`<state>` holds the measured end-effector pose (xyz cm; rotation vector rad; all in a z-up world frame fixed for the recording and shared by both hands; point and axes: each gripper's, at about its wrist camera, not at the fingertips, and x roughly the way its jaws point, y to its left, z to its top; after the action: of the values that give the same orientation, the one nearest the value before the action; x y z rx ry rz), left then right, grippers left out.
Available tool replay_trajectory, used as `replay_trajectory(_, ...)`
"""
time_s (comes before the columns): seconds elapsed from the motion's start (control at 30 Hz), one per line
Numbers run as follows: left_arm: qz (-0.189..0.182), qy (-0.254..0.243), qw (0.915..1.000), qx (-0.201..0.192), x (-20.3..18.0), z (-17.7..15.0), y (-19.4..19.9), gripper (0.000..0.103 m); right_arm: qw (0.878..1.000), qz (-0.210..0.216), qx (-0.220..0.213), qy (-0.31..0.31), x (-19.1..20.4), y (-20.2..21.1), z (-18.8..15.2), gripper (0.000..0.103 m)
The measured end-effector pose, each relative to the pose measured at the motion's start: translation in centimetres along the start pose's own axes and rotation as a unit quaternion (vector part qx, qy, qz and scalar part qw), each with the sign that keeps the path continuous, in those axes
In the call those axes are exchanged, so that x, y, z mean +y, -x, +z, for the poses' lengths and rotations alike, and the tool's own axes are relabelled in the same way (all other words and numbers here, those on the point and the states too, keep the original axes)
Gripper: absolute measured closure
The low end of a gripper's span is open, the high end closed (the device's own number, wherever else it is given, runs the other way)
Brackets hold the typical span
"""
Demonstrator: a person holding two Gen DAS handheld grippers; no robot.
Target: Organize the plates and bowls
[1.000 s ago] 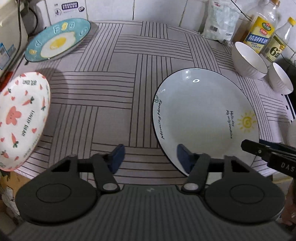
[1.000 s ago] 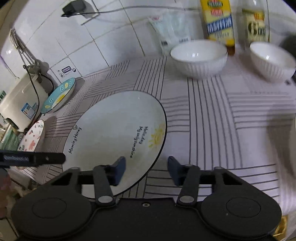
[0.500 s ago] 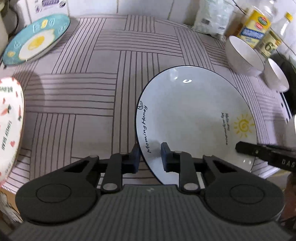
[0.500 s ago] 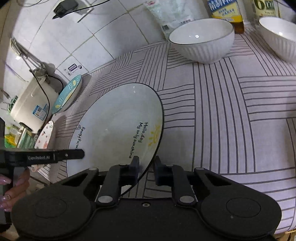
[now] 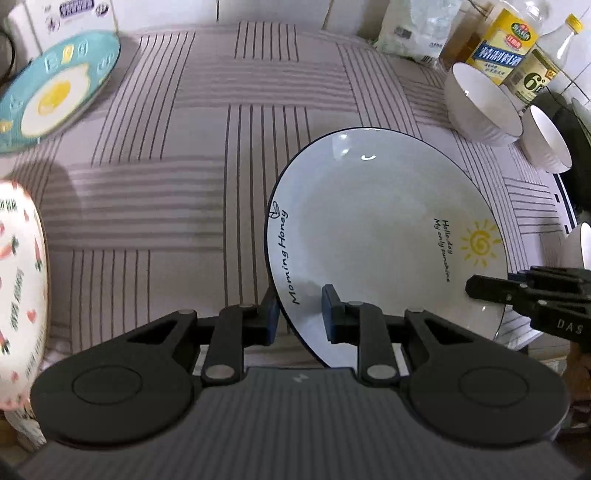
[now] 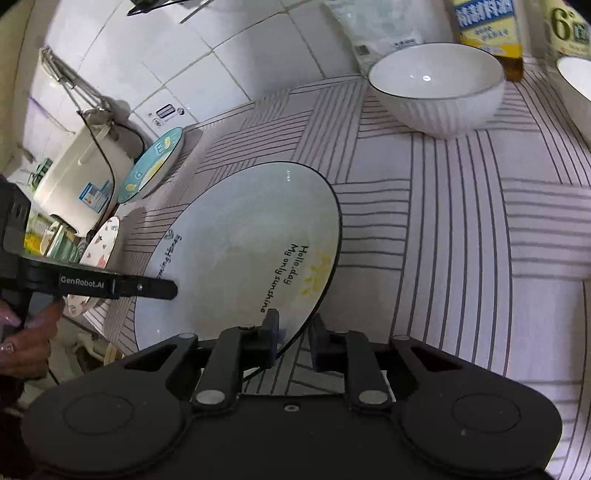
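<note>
A large white plate with a dark rim, "Morning Honey" lettering and a yellow sun is held off the striped cloth, tilted. My left gripper is shut on its near left rim. My right gripper is shut on its right rim; the plate shows in the right wrist view. A teal egg plate sits far left. A carrot-print plate lies at the left edge. Two white bowls stand at the far right.
Oil bottles and a plastic bag stand by the tiled wall behind the bowls. A white rice cooker sits at the far left. The striped cloth covers the counter, whose front edge is near the grippers.
Both grippers closed on opposite rims of the white plate, and the plate has lifted and tilted off the cloth. The left gripper moved right toward the plate.
</note>
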<state>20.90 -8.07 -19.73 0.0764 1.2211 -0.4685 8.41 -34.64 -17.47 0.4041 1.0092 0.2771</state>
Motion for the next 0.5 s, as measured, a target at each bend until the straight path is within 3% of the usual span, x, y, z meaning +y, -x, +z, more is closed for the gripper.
replay_trajectory(0.5,0.036,0.018,0.9982,-0.043,3.3,6.6,0.3,0.08,0.997,0.016,-0.036,0.062,1.1,-3.2,7.4,0.079)
